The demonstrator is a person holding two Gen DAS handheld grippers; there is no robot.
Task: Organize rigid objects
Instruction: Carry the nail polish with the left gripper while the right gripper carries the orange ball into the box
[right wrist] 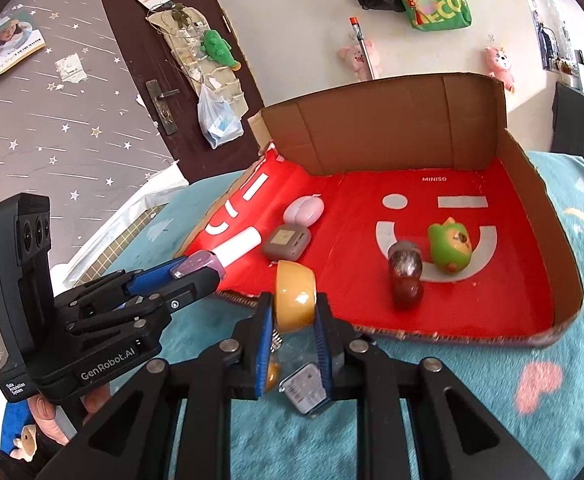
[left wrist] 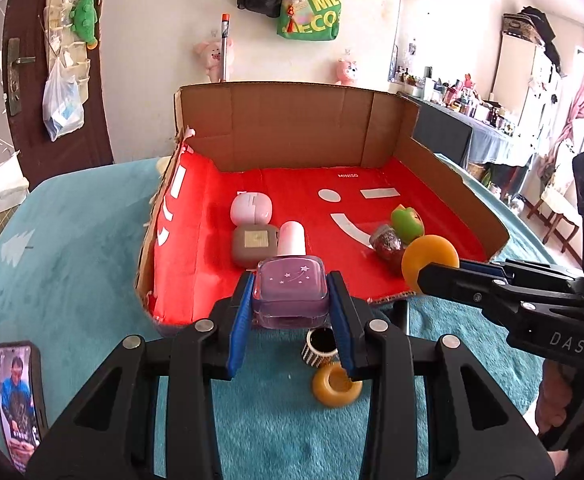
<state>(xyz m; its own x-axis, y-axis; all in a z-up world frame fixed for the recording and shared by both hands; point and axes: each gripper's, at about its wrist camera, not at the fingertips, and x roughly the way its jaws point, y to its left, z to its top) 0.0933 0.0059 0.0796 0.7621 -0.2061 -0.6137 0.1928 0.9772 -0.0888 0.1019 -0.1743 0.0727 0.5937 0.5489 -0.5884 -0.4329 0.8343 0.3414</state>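
The left gripper (left wrist: 290, 300) clamped a purple nail polish bottle (left wrist: 290, 288) with a white cap between its blue pads, jaws narrowly parted around the glass body, just before the near edge of the red-lined cardboard box (left wrist: 455, 184). To its right, the right gripper (right wrist: 294, 312) was squeezed tight on a yellow rounded piece (right wrist: 294, 296), also at the box's near edge above the teal blanket (right wrist: 471, 420).

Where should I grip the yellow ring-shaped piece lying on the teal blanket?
The yellow ring lies flat, hole up, beside the striped black-and-white ring. Come from above and pinch across its outer rim, probably on the sides away from the striped ring. Both grippers are full now, so one must unload first.
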